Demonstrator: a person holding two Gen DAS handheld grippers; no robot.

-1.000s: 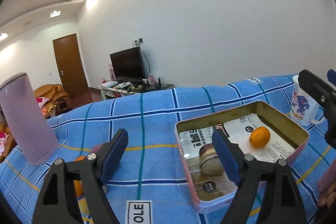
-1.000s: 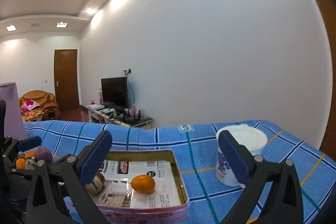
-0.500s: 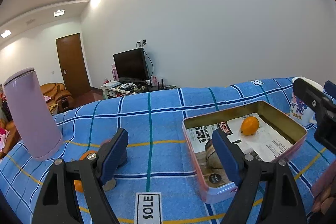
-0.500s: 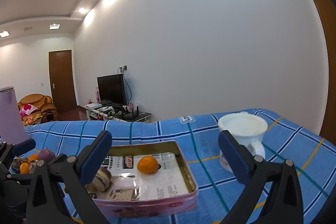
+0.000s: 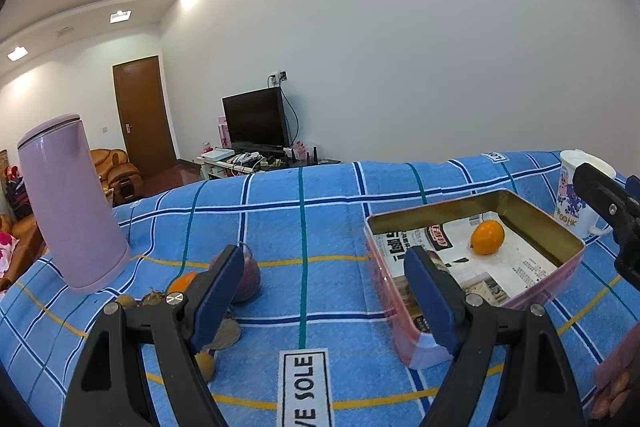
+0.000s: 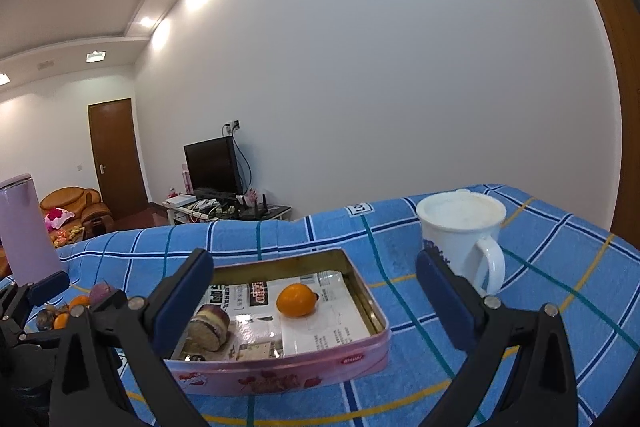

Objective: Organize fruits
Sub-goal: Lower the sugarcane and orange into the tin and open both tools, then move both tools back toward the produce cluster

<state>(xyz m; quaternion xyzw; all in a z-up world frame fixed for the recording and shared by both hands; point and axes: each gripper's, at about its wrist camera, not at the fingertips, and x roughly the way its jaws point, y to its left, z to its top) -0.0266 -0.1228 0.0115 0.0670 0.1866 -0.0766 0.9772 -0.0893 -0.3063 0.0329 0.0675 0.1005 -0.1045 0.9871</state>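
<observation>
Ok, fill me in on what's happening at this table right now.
A person is sorting fruit with a handheld gripper in each hand. The left gripper and the right gripper are both open and empty. One orange fruit and a cut purple-rimmed piece already lie in the pink tin, which is lined with newspaper. More fruit sits loose on the blue checked cloth near the lilac flask, beside the left gripper. A white mug stands beyond the tin.
</observation>
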